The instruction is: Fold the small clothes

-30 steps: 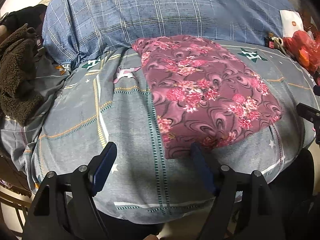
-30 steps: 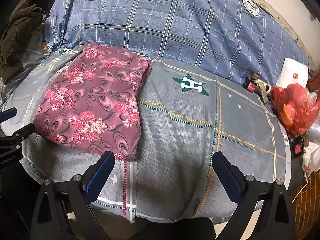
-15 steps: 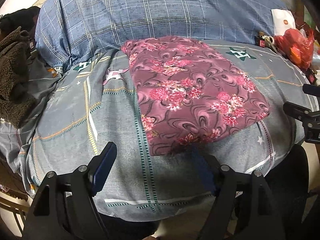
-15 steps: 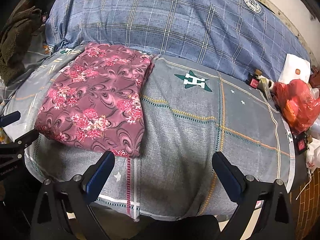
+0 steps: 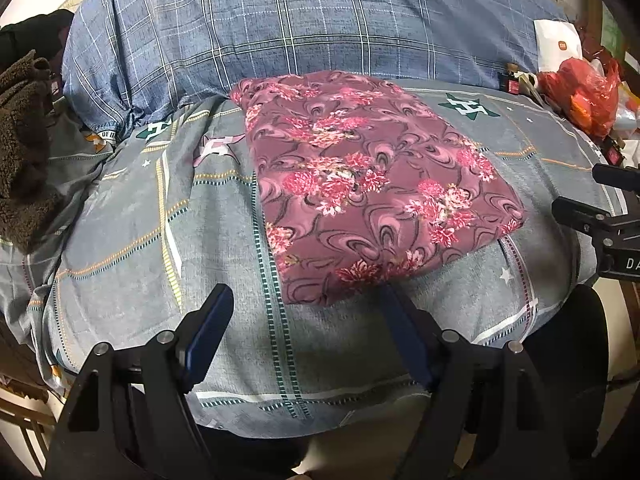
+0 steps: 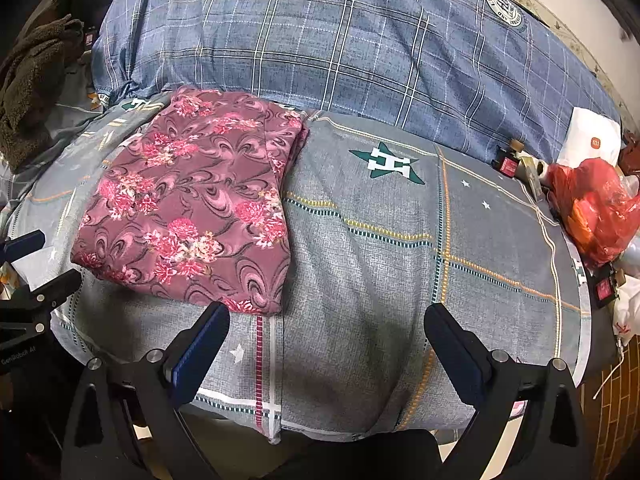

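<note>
Your left gripper [image 5: 306,320] is spread wide with nothing between its pads, poised over the near edge of the sheet [image 5: 132,240] just short of the garment [image 5: 372,192]. Your right gripper [image 6: 326,338] is likewise released and empty, above bare sheet to the garment's right. The floral garment lies folded flat on the sheet, its far end against the blue quilt [image 6: 340,40].

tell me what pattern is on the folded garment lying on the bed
Pink flowers and swirls on a mauve ground, on the folded garment; clearest in the left wrist view.
</note>
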The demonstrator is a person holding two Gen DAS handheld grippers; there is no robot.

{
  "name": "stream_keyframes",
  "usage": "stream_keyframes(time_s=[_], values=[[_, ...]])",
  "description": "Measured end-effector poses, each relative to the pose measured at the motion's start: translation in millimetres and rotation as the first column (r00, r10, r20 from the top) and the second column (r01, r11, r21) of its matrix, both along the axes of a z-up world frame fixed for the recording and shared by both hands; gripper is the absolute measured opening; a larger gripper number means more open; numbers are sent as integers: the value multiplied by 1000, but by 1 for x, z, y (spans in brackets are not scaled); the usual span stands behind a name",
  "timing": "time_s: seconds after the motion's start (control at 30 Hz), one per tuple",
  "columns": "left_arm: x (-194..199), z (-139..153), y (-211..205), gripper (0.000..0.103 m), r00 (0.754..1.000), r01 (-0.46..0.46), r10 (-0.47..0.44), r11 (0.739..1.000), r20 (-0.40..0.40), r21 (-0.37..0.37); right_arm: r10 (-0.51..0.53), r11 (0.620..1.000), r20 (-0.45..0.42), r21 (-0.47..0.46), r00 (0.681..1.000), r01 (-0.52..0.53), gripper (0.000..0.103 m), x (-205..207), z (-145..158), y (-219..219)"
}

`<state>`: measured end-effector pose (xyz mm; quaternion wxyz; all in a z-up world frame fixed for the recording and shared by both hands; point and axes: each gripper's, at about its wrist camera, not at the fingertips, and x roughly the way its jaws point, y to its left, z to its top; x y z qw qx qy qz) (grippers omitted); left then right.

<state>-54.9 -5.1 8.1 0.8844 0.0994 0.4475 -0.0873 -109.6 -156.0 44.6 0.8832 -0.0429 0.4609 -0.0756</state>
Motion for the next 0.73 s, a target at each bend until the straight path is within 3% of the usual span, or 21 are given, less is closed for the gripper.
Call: stream_keyframes(time_s=[0.37,0.73], values=[[-5,3,-7,81,1000,30,-30,998,-6,-50,-17,1000,-8,23,1000,17,99,-1,-2,-4],[-8,6,-13,81,999,38,-37,998,10,-41,-26,996,-31,85,999,28,99,1,-5,-11]])
